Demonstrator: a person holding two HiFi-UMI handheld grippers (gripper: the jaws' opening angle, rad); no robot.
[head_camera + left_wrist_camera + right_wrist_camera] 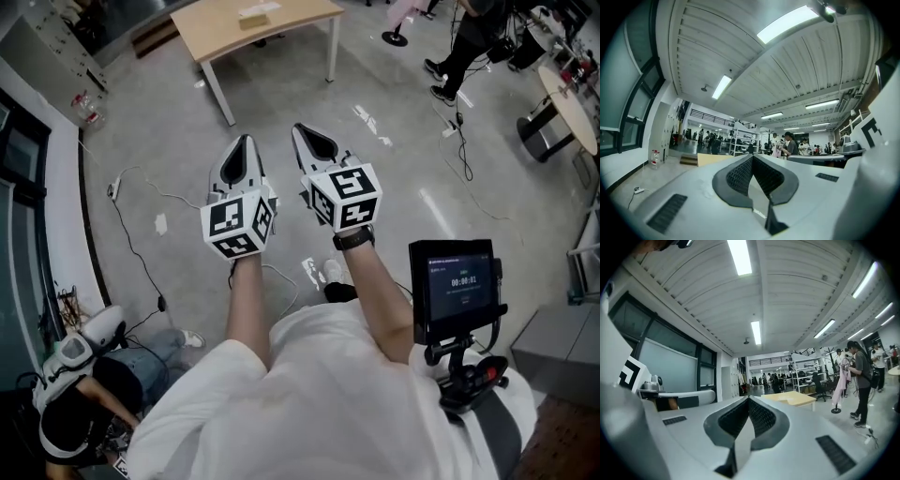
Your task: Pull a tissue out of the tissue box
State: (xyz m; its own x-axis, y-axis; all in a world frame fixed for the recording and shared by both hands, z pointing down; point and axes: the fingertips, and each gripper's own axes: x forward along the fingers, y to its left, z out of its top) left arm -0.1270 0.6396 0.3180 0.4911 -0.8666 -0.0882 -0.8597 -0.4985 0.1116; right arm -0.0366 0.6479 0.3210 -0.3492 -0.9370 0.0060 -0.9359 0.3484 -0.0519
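A light wooden table [281, 28] stands on the grey floor ahead, with a flat pale tissue box [258, 14] lying on its top. Both grippers are held level in the air, side by side and well short of the table. The left gripper [246, 141] is shut with nothing between its jaws, and so is the right gripper [300, 128]. In the left gripper view the closed tip [752, 157] points over the table's edge [710, 159]. The right gripper view has the closed tip [749, 399] with the table [792, 398] just to its right.
A cable and power strip [117, 187] trail across the floor at left. Someone crouches at the lower left [75, 394]. A small screen on a mount [452, 286] sits at the person's right side. People stand at the upper right [464, 47] near a round table [567, 94].
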